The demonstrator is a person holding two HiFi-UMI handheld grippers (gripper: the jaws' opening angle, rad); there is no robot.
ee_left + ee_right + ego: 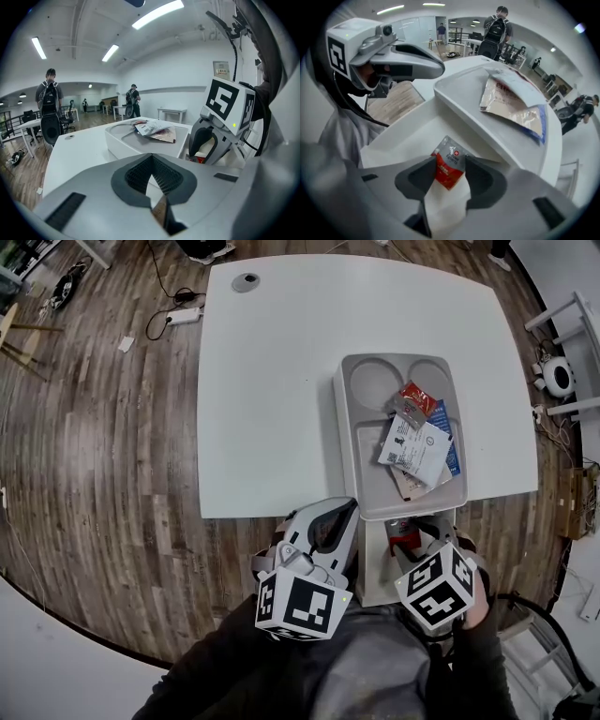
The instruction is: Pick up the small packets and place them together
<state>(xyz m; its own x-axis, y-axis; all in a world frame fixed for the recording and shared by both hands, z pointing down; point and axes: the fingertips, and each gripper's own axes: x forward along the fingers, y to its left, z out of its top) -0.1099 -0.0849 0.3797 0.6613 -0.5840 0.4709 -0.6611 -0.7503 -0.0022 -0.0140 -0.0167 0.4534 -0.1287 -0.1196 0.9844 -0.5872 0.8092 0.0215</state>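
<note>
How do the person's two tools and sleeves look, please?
Both the left tool and right tool are light grey with dark textured pads; each carries a white cube printed with black square markers. The sleeves are dark.

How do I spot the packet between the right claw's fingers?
By the white table's near edge, find the white tray. The packet lies in it, between the right gripper's parted jaws. It's red with a silver top, apart from the packets piled in the grey tray.

Red packet (449, 166) (silver top), grey tray (364, 457), white table (272, 381), brown wood-grain floor (94, 474).
</note>
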